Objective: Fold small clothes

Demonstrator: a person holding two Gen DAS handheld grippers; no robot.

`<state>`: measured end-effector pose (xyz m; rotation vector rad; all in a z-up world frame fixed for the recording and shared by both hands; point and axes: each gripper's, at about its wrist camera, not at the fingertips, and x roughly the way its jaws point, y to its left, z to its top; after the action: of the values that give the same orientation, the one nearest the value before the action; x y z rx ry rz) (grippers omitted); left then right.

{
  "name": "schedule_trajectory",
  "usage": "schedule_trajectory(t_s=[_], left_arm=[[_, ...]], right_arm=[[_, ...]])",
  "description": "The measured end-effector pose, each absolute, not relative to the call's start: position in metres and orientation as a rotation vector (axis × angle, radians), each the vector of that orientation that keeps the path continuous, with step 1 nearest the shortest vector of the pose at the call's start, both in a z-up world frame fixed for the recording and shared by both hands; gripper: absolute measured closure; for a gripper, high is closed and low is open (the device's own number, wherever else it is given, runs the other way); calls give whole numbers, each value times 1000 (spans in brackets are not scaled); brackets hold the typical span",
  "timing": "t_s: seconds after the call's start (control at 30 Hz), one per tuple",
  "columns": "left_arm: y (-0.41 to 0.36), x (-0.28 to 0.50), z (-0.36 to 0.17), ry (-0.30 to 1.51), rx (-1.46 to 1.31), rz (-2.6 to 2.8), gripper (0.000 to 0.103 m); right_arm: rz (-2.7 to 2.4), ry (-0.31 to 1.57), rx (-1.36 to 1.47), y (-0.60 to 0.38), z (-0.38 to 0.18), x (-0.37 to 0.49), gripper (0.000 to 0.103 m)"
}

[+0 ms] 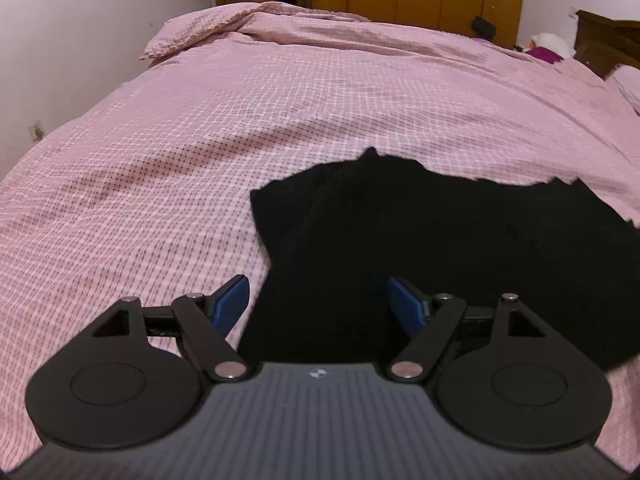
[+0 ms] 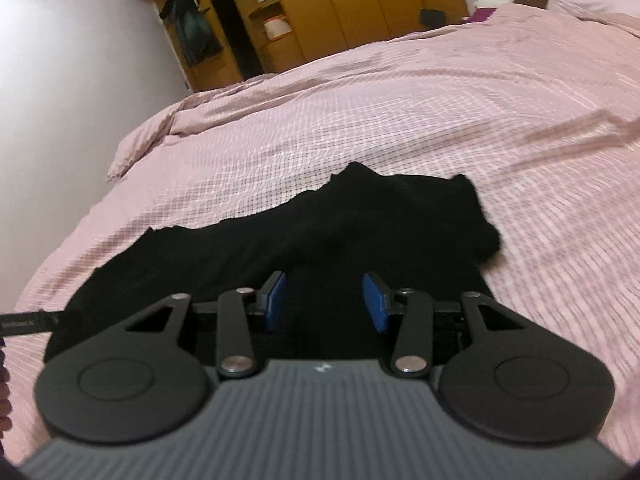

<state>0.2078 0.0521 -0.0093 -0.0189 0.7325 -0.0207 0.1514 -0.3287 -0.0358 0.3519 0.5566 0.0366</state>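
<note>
While a black garment (image 1: 460, 248) lies crumpled on the pink checked bedspread (image 1: 200, 140) close to the near edge of the bed, both tools are poised above it with nothing gripped. In the left wrist view, the left tool (image 1: 320, 304) has its two blue pads (image 1: 232, 300) spread wide apart; one pad stands over bare bedspread just beside the garment's left edge, the other over the black cloth, and neither is seen pressing on fabric. In the right wrist view, the right tool (image 2: 326, 300) shows its blue pads (image 2: 276, 300) apart by a narrower gap, both over the near part of the same garment (image 2: 320, 220); whether the tips touch the cloth cannot be told, as the fabric is uniformly dark. The garment's far edge is ragged and peaked, and one end bunches up toward the right in that view. At the far side of the bed the cover is rumpled into a thick fold (image 1: 224, 28). Beyond stand yellow wooden wardrobes (image 2: 360, 8) against a white wall (image 2: 80, 40), and a dark wooden headboard (image 1: 608, 44) closes the right end of the bed.
</note>
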Motion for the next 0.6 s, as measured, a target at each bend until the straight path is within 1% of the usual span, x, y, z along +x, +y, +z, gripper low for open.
schedule_trajectory(t_s=[0.07, 0.13, 0.17, 0.4, 0.6], left_arm=[[47, 196, -5, 742, -15, -33, 18], [44, 185, -2, 748, -28, -44, 17], [42, 180, -2, 755, -37, -51, 16], [35, 167, -6, 792, -42, -68, 13], [34, 170, -10, 809, -38, -70, 10]], right_arm=[[25, 551, 357, -328, -32, 138, 49], [27, 535, 356, -328, -30, 125, 39], [27, 530, 354, -329, -31, 121, 37], [-51, 529, 386, -344, -35, 97, 36], [-121, 530, 414, -357, -40, 92, 35]])
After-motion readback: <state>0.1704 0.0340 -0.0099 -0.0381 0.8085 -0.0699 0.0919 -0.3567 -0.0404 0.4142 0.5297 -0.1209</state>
